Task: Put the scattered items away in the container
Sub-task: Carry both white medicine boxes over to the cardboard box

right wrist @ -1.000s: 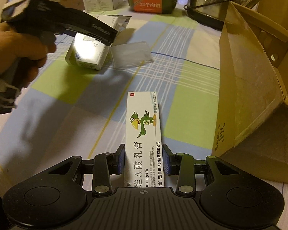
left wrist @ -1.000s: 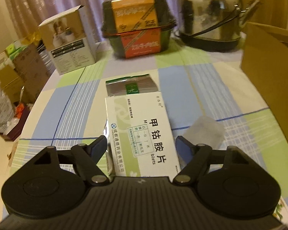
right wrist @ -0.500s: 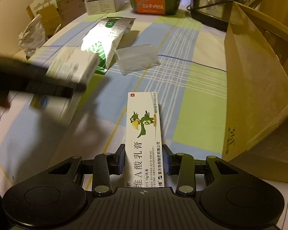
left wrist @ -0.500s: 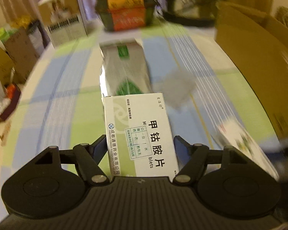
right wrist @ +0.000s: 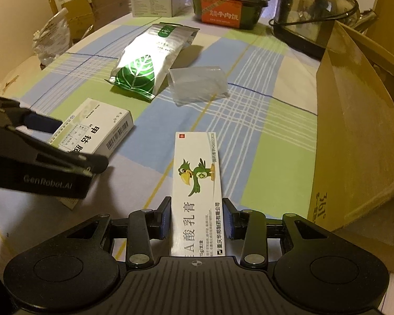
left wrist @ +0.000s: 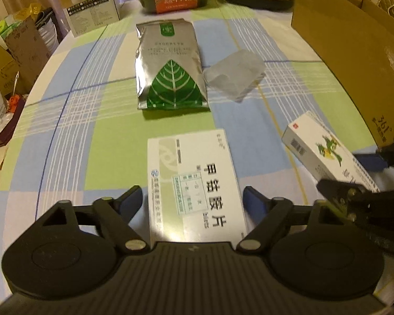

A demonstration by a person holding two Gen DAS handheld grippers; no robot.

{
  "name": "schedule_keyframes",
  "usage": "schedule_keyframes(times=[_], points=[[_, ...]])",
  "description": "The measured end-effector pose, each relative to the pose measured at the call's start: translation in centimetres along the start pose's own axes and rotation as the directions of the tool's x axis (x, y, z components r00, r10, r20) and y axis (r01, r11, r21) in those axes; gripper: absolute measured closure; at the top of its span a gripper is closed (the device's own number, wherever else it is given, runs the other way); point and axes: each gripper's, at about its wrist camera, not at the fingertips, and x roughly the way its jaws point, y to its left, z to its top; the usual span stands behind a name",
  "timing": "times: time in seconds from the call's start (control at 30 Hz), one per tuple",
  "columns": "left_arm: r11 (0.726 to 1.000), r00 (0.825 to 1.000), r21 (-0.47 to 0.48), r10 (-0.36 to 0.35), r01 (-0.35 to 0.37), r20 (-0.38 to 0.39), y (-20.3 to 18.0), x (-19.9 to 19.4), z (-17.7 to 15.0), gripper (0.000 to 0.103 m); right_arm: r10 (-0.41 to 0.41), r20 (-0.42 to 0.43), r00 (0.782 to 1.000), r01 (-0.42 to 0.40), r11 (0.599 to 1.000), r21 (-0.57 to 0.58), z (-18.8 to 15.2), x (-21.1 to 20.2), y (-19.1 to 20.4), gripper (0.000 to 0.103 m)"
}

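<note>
Carrying two boxes to the carton: each of my grippers holds one.

My left gripper (left wrist: 191,202) is clamped on the pill box (left wrist: 194,181); my right gripper (right wrist: 197,218) is clamped on the cream box (right wrist: 198,183), both held over the checked cloth (right wrist: 262,141). The carton (right wrist: 354,131) stands at the right, its near wall facing me; I judge the next move calls for lifting each box over that wall before release. The foil pouch (left wrist: 170,65) and plastic cup (left wrist: 235,74) lie on the cloth, untidied. The grippers hang close together and could collide.

White tablet box (left wrist: 194,183), parrot-printed carton (right wrist: 198,181), both held level.
</note>
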Motion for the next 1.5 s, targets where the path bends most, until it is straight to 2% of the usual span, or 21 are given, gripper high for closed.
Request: schedule_keyframes(times=[0.1,0.13,0.17,0.23,0.7,1.13,1.5], points=[[1.0,1.0,-0.004,-0.007,0.007,0.003,0.2,-0.1,-0.3,0.034,-0.001,-0.004,1.0,0.001,1.0,-0.005,0.1,0.1,0.1,0.056],[1.0,1.0,-0.002,-0.006,0.006,0.004,0.2,-0.1,-0.4,0.034,0.002,-0.009,1.0,-0.002,1.0,0.001,0.1,0.0,0.0,0.057],[1.0,1.0,-0.001,-0.004,0.004,0.005,0.2,-0.3,-0.5,0.034,0.002,-0.017,1.0,-0.002,1.0,0.01,0.2,0.0,-0.1,0.062],[1.0,1.0,0.005,-0.006,0.006,0.019,0.2,-1.0,-0.6,0.035,0.003,-0.022,1.0,-0.002,1.0,0.025,0.4,-0.4,-0.1,0.062],[1.0,0.994,0.003,-0.017,0.017,0.109,-0.8,-9.5,-1.4,0.035,-0.029,0.098,0.995,0.021,0.996,0.088,0.6,-8.9,0.1,0.062],[0.997,0.976,0.054,-0.065,0.054,0.208,-4.6,-16.7,-0.4,0.035,-0.103,0.209,0.972,0.069,0.985,0.16,0.0,-17.4,-2.4,0.062],[0.991,0.962,0.112,-0.094,0.067,0.258,-7.3,-19.8,0.4,0.035,-0.162,0.268,0.95,0.1,0.968,0.231,-1.1,-21.6,-4.9,0.062]])
